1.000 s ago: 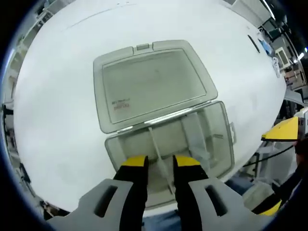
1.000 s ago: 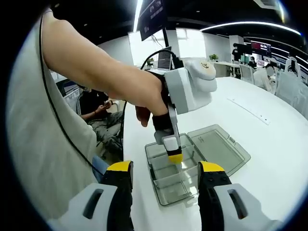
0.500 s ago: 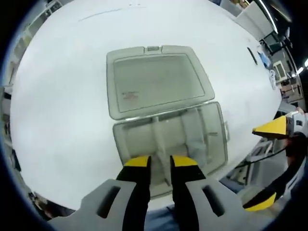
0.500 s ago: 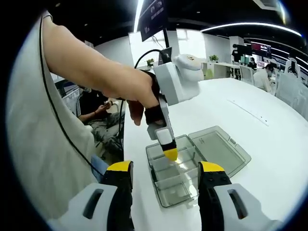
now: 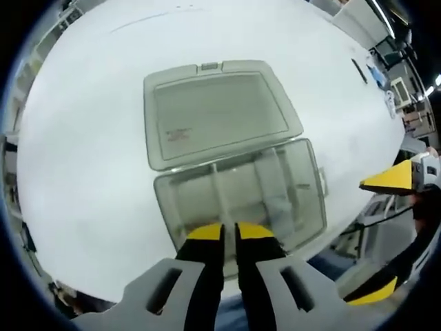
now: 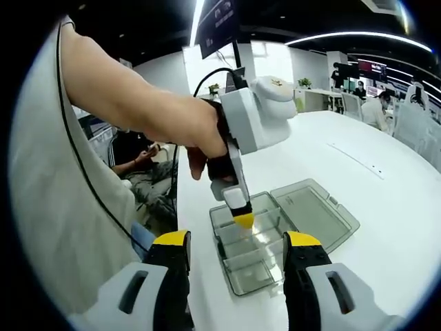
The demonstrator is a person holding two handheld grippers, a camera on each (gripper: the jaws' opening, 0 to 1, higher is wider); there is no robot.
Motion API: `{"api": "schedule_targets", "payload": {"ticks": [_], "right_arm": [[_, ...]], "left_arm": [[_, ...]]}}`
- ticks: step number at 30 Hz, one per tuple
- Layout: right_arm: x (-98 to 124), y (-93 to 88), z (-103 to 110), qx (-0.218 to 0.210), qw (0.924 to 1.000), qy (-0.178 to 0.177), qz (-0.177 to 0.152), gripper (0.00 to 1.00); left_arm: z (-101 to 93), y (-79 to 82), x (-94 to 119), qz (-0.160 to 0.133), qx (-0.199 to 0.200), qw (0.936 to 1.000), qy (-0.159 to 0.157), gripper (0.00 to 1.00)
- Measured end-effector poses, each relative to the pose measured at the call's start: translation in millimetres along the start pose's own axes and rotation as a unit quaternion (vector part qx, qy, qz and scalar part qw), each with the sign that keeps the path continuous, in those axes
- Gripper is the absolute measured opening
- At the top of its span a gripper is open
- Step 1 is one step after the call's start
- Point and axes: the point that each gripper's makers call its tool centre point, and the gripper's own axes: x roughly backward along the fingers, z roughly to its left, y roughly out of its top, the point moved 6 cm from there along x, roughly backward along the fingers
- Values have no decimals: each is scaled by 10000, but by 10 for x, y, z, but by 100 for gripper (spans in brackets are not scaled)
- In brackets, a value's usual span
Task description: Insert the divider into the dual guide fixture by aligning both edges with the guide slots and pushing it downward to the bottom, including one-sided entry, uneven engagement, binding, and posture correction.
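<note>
Left claw (image 5: 229,231) nearly closed on divider (image 5: 222,207), above fixture (image 5: 303,200).

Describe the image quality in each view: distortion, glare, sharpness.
Left gripper view: strong fisheye bends the white table into a dome; the clear box is soft and washed out. Right gripper view: sharper, ceiling strip lights blown out, the room behind is dim.

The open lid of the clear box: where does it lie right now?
In the left gripper view the lid lies flat on the white table, hinged along the far edge of the compartment tray, beyond the left tool.
</note>
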Motion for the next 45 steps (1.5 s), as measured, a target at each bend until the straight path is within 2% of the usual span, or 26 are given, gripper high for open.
{"api": "schedule_targets", "payload": {"ticks": [10,16,26,29,31,35,37,39,45], "right_arm": [[29,-34,-3,-29,10000,-55,55,50],[70,-40,6,-54,9999,-105,63,50],[163,-151,-13,-156,9995,-211,159,50],[164,-152,-14,-153,9995,-212,162,50],[167,-144,-19,-158,9996,-210,141,51],[171,-145,-29,-145,9996,-180,149,51],[174,-153,-39,-123,9996,-172,164,50],[179,-156,-44,-124,9997,-150,160,51],[197,-155,-64,-75,9998,-99,155,50]], "left_arm": [[4,-24,-32,-44,-67,9999,76,0],[-6,-48,-123,-87,-120,9996,223,0],[-6,-37,-132,-35,25,9999,164,3],[-9,-6,-130,-308,-225,9993,60,5],[-6,-34,-120,-340,-140,9993,31,6],[-8,-40,-92,-635,-236,9977,-91,9],[9,-32,-65,-845,-179,9962,-99,15],[26,-58,-37,-880,-127,9960,-129,20],[56,-111,49,-1124,-48,9933,-270,21]]}}
